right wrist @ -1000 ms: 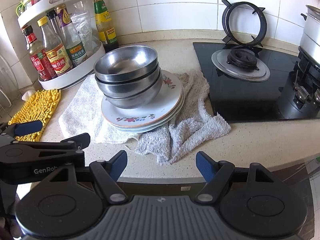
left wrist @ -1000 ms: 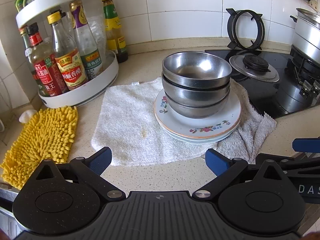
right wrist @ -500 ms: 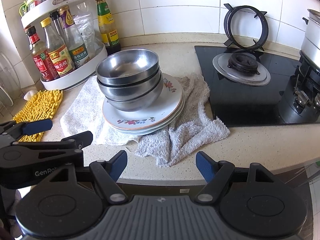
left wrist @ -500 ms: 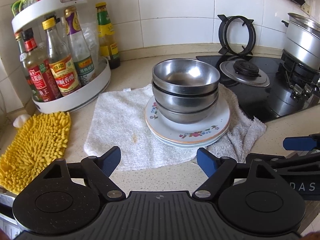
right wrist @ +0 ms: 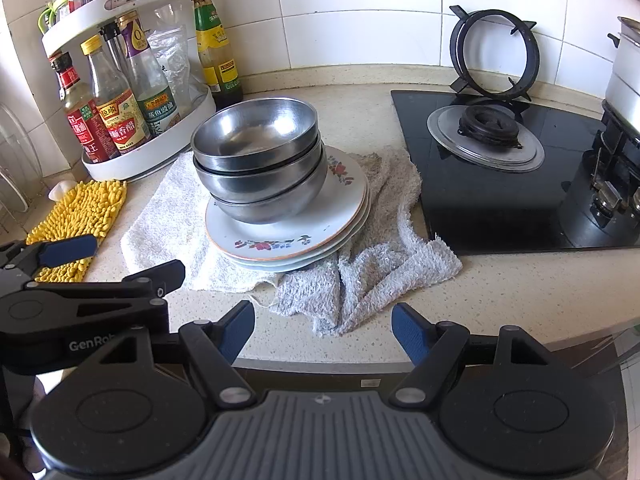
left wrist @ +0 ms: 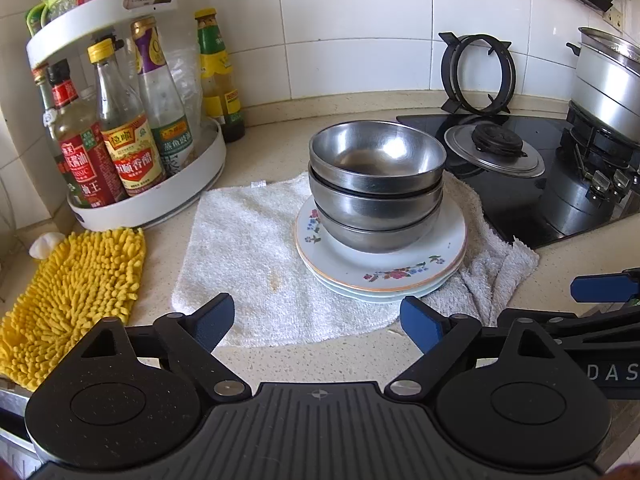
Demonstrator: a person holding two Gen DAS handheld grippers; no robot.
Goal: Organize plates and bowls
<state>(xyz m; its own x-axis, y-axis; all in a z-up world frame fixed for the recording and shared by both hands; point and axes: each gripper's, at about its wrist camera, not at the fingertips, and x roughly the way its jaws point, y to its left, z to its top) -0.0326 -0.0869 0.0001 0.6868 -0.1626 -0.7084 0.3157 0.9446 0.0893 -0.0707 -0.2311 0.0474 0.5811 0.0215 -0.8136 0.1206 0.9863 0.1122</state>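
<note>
Left wrist view: your left claw (left wrist: 316,318) stands wide open and empty, both blue-tipped fingers above the near edge of the white towel (left wrist: 248,248). Ahead of it, three steel bowls (left wrist: 376,184) sit nested upright on a stack of floral plates (left wrist: 400,272). The plates rest on the towel, which lies on the speckled bench (left wrist: 280,148). A yellow mitt (left wrist: 76,288) lies to the left, with a white bottle rack (left wrist: 160,200) behind it. The black hob (left wrist: 520,184) is to the right, carrying a steel pot (left wrist: 604,84) at its far side. Part of your other claw shows at the right edge.

Right wrist view: your right claw (right wrist: 323,330) is also wide open and holds nothing, above the bench edge just in front of a crumpled grey cloth (right wrist: 372,272). The bowls (right wrist: 256,160) and plates (right wrist: 304,232) lie ahead and to the left, touching neither claw. The left claw (right wrist: 120,260) appears at the left, beside the towel.
</note>
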